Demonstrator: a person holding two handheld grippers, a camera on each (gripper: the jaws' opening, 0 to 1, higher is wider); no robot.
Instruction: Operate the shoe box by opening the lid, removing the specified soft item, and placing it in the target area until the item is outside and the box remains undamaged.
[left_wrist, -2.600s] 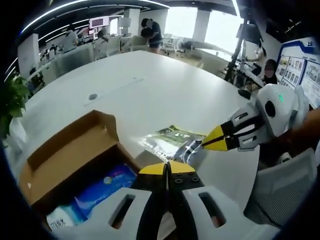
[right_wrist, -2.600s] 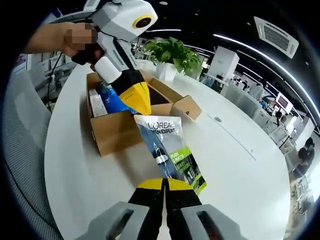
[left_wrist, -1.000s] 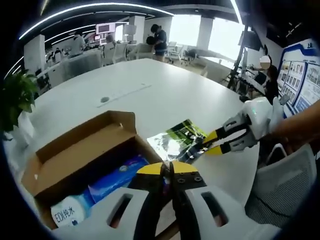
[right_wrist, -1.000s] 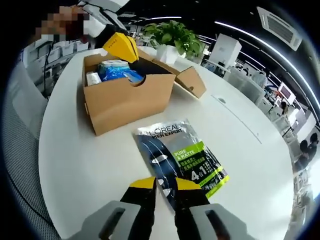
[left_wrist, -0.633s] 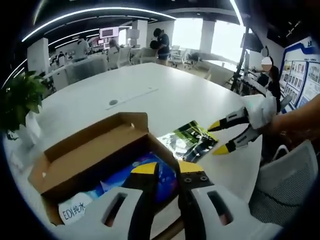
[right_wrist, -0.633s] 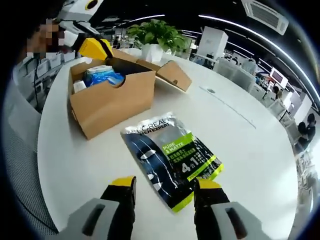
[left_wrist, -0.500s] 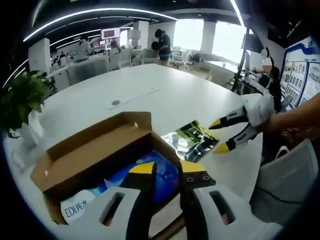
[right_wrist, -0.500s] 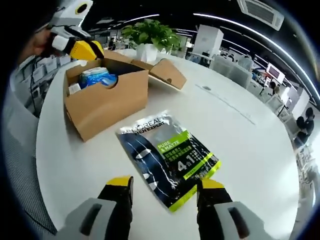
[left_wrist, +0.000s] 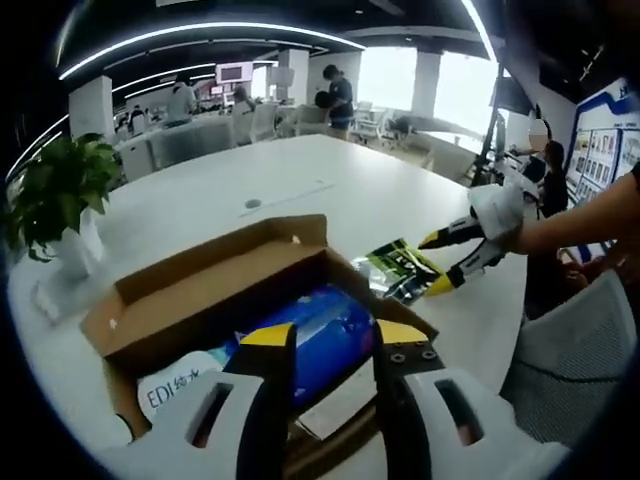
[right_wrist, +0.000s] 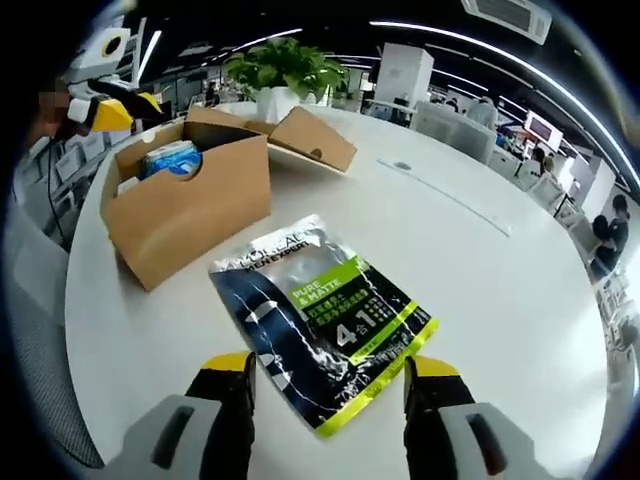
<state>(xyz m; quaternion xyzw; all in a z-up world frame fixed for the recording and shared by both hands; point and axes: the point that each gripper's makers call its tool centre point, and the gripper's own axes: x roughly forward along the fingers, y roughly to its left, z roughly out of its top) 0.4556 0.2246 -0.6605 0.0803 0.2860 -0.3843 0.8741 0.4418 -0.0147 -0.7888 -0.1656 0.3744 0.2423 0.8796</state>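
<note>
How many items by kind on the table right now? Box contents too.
Open brown cardboard shoe box: 1
Dark foil pouch with green label, flat on the table: 1
Blue plastic soft pack in the box: 1
White printed pack in the box: 1
Potted green plant: 1
Total: 5

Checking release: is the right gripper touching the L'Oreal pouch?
Apart. The right gripper view shows the right gripper open, its yellow tips either side of the pouch's near corner, with white table visible between each tip and the pouch.
</note>
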